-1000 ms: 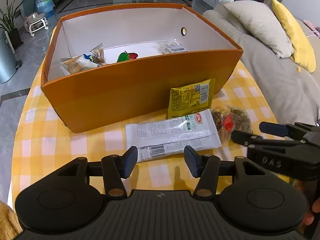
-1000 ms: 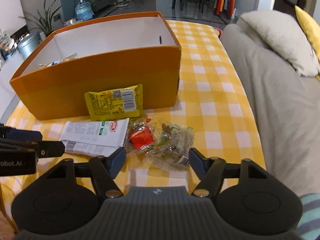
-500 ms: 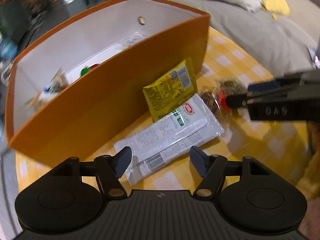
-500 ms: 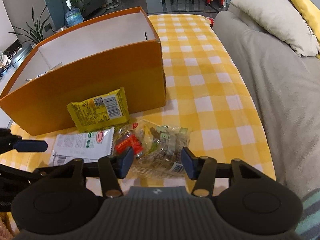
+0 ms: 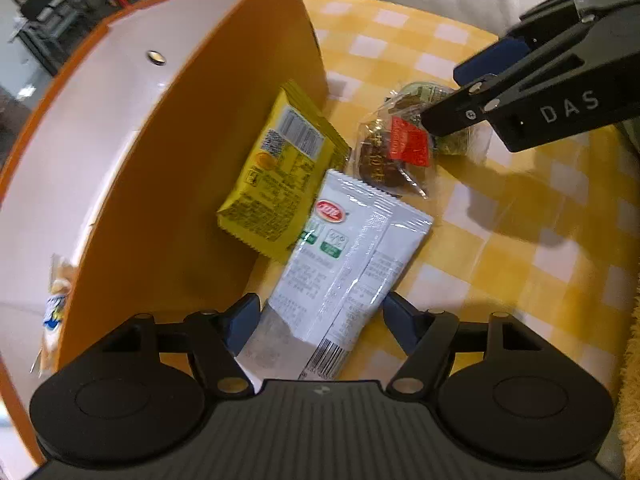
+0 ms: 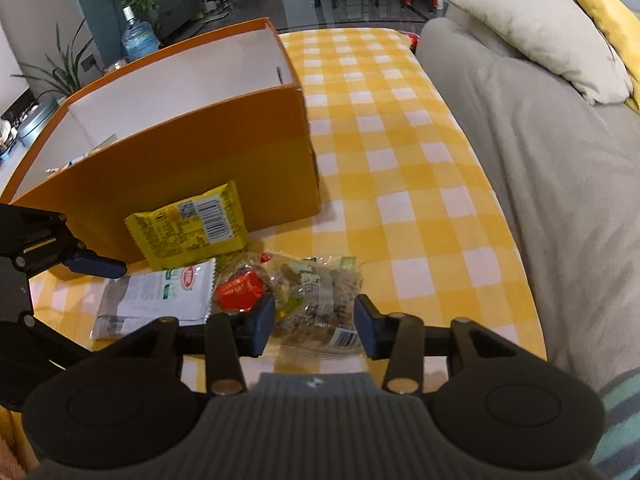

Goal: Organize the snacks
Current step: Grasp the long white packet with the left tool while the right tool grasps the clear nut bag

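An orange box point(image 5: 168, 184) point(image 6: 192, 152) stands on the yellow checked table and holds a few snacks point(image 5: 54, 308). A yellow packet point(image 5: 276, 176) point(image 6: 192, 224) leans on its front wall. A white packet point(image 5: 344, 264) point(image 6: 156, 296) lies flat in front of it. My left gripper point(image 5: 320, 316) is open with its fingers on either side of the white packet's near end. A clear bag with a red label point(image 5: 404, 144) point(image 6: 236, 290) and a clear bag of nuts point(image 6: 316, 300) lie to the right. My right gripper point(image 6: 314, 324) is open around the nut bag.
A grey sofa point(image 6: 540, 160) with a beige cushion point(image 6: 536, 36) and a yellow cushion point(image 6: 600, 12) runs along the table's right edge. Plants, a water bottle point(image 6: 136, 38) and chairs stand on the floor beyond the box.
My left gripper swung and advanced until its fingers straddle the white packet. My right gripper moved forward over the nut bag and its jaws narrowed around it.
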